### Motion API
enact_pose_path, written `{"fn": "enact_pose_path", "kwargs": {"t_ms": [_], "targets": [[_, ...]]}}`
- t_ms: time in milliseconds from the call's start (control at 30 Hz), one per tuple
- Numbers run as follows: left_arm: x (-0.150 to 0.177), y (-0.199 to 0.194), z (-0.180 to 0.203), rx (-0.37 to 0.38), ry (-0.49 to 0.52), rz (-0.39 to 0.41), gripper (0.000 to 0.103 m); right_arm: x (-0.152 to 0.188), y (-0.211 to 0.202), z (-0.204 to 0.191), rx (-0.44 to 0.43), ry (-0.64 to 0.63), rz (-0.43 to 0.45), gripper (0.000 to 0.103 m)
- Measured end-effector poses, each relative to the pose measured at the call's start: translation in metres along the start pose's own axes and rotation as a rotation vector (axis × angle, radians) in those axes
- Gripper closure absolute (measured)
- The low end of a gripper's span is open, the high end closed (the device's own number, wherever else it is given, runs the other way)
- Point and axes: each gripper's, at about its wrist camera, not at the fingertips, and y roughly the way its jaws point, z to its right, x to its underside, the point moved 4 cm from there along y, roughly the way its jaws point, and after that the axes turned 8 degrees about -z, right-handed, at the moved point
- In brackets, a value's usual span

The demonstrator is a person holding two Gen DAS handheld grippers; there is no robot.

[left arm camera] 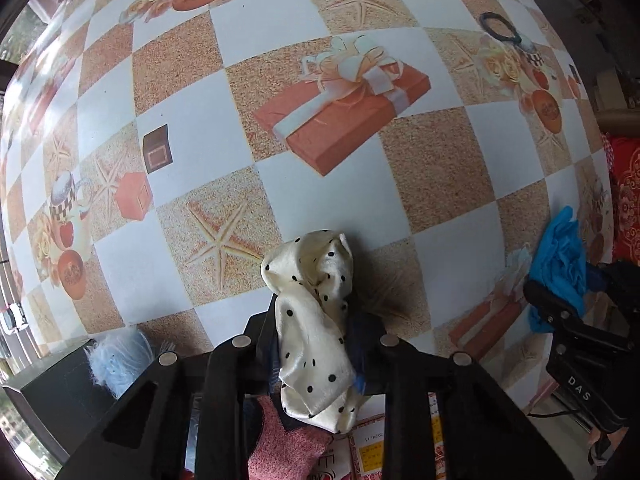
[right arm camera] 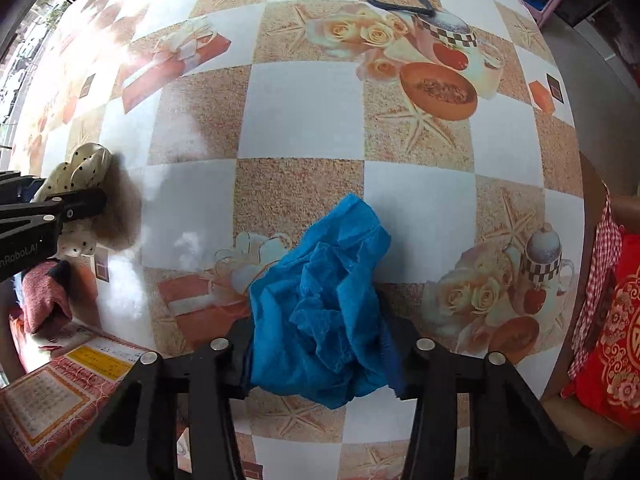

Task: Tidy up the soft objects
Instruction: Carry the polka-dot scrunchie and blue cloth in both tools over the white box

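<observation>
Both pickups look made but nothing seems sorted yet: the left claw [left arm camera: 316, 340] is clamped on the cream dotted scarf [left arm camera: 314, 320], the right claw [right arm camera: 322, 344] on the crumpled blue cloth [right arm camera: 324, 304], both near the bench's [right arm camera: 304, 120] near edge.

Most of the checkered tablecloth [left arm camera: 328, 20] is sitting wide open ahead of both grippers. A black hair band [right arm camera: 398, 0] is lying alone near the far edge. Closer in, a pink knit piece [right arm camera: 42, 300] and a printed box [right arm camera: 60, 384] are crowding the near-left corner, and red cushions [right arm camera: 616, 340] are hemming in the right side.
</observation>
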Motion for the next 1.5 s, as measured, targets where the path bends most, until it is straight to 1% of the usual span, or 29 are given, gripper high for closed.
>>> {"fn": "enact_pose_path", "kwargs": {"t_ms": [33,100,200,233,467,567,667,867,1067,1233,1400,1500], "targets": [[0.000,-0.004,-0.003,0.013,-0.009,0.009,0.078,-0.001,-0.002,0.002,-0.030,0.008,-0.001,0.065],[0.001,-0.016,-0.007,0.009,-0.025,0.042,0.078,-0.001,-0.013,0.007,-0.097,0.040,0.017,0.065],[0.008,-0.037,-0.014,0.009,-0.033,0.095,0.078,-0.001,-0.040,0.008,-0.148,0.043,0.070,0.065],[0.008,-0.045,-0.022,0.004,-0.033,0.113,0.078,-0.002,-0.050,0.005,-0.158,0.034,0.088,0.065],[0.035,-0.099,-0.037,0.020,-0.066,0.217,0.078,-0.002,-0.115,-0.015,-0.204,-0.038,0.188,0.065],[0.056,-0.116,-0.035,0.026,-0.076,0.245,0.078,0.003,-0.135,-0.031,-0.219,-0.070,0.211,0.065],[0.077,-0.128,-0.034,0.034,-0.084,0.271,0.078,0.015,-0.148,-0.052,-0.226,-0.101,0.229,0.065],[0.122,-0.142,-0.039,0.059,-0.094,0.306,0.077,0.041,-0.164,-0.078,-0.235,-0.147,0.224,0.065],[0.163,-0.141,-0.046,0.072,-0.092,0.312,0.077,0.074,-0.173,-0.100,-0.235,-0.186,0.202,0.065],[0.194,-0.134,-0.058,0.087,-0.116,0.308,0.077,0.101,-0.171,-0.123,-0.240,-0.217,0.174,0.065],[0.220,-0.126,-0.074,0.096,-0.160,0.307,0.077,0.126,-0.165,-0.149,-0.252,-0.254,0.142,0.065],[0.235,-0.125,-0.086,0.093,-0.190,0.319,0.077,0.138,-0.160,-0.169,-0.257,-0.291,0.122,0.065]]}}
